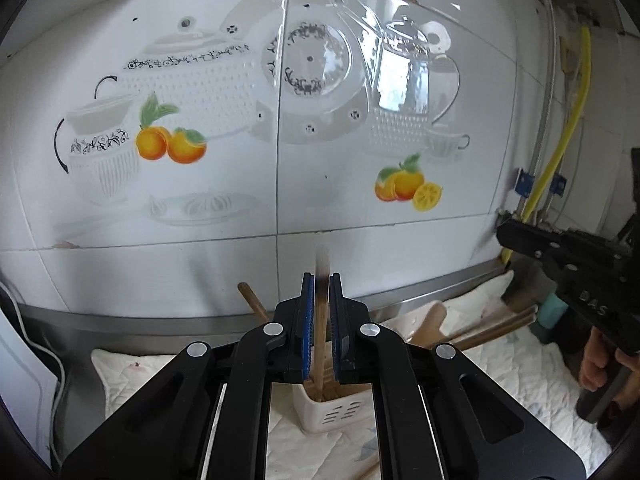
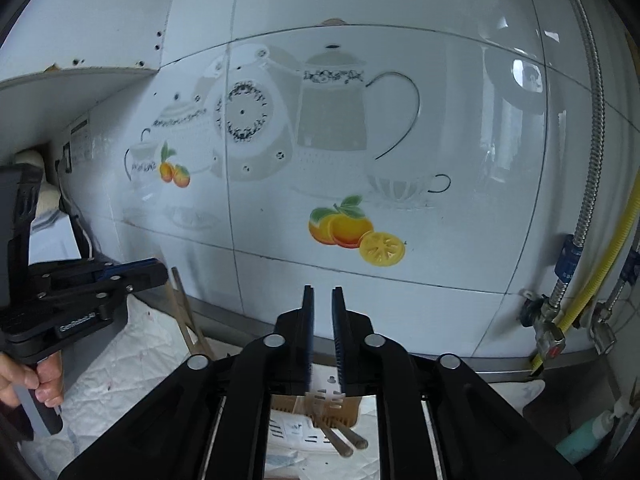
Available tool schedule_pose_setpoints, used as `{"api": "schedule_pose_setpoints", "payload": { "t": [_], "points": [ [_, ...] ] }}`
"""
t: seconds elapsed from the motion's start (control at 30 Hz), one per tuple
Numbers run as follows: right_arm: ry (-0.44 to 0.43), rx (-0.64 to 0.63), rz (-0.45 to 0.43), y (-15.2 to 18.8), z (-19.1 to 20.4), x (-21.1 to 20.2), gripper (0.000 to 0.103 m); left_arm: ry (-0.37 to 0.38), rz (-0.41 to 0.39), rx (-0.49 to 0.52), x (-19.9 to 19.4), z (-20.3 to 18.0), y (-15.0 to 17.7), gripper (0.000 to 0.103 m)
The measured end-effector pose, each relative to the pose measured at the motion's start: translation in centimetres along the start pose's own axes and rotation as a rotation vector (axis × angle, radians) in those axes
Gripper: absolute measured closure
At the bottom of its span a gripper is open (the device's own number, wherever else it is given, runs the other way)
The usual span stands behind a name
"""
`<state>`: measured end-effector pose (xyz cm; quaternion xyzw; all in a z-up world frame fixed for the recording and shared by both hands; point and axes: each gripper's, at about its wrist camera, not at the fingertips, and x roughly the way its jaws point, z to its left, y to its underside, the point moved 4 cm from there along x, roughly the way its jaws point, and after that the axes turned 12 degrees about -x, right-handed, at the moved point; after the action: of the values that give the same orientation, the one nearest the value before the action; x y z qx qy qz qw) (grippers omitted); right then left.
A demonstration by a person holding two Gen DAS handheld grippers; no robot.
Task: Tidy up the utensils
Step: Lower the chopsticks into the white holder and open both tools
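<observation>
My left gripper (image 1: 321, 292) is shut on a blurred wooden chopstick (image 1: 321, 264) that runs down between its blue pads into a white slotted utensil holder (image 1: 334, 410), where other wooden sticks stand. It also shows at the left of the right wrist view as the left gripper (image 2: 160, 274), held by a hand. My right gripper (image 2: 322, 312) stands slightly open with nothing between its pads. Just below its jaws a blurred metal fork (image 2: 320, 398) hangs over the holder (image 2: 294, 432), and two metal handles (image 2: 346, 444) stick out of it. The right gripper (image 1: 503, 235) reaches in from the right.
A quilted white cloth (image 1: 520, 364) covers the counter, with wooden spoons and sticks (image 1: 496, 326) lying on it and a wooden handle (image 1: 253, 300) leaning on the tiled wall. A yellow hose (image 2: 600, 276), a valve (image 2: 552, 342) and a teal bottle (image 2: 586, 436) stand at the right.
</observation>
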<state>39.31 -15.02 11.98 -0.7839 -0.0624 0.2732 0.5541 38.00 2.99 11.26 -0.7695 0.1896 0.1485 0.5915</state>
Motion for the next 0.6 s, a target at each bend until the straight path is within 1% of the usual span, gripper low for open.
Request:
{"api": "schedule_pose_setpoints", "payload": {
  "t": [0.03, 0.13, 0.27, 0.4, 0.47, 0.57, 0.6],
  "points": [
    [0.002, -0.007, -0.004, 0.0, 0.1, -0.2, 0.090, 0.003, 0.002, 0.001, -0.1, 0.0, 0.1, 0.095],
    [-0.010, -0.026, -0.018, -0.1, 0.6, -1.2, 0.089, 0.017, 0.000, 0.001, -0.7, -0.2, 0.0, 0.095],
    [-0.042, -0.061, -0.021, 0.8, 2.0, -2.9, 0.089, 0.023, -0.014, 0.002, -2.2, -0.3, 0.0, 0.094],
    [-0.095, -0.070, 0.011, 2.8, 3.6, -3.6, 0.089, 0.025, -0.026, 0.000, -4.3, 0.4, 0.6, 0.094],
    [-0.116, -0.068, 0.042, 4.2, 4.6, -3.7, 0.089, 0.032, -0.027, -0.007, -5.4, 1.0, 1.2, 0.094],
    [-0.167, -0.033, 0.088, 6.4, 5.9, -3.4, 0.089, 0.030, -0.028, -0.011, -6.6, 1.7, 2.2, 0.088],
    [-0.170, -0.028, 0.099, 7.0, 6.2, -3.3, 0.089, 0.030, -0.025, -0.010, -7.0, 2.0, 2.7, 0.086]
  ]
}}
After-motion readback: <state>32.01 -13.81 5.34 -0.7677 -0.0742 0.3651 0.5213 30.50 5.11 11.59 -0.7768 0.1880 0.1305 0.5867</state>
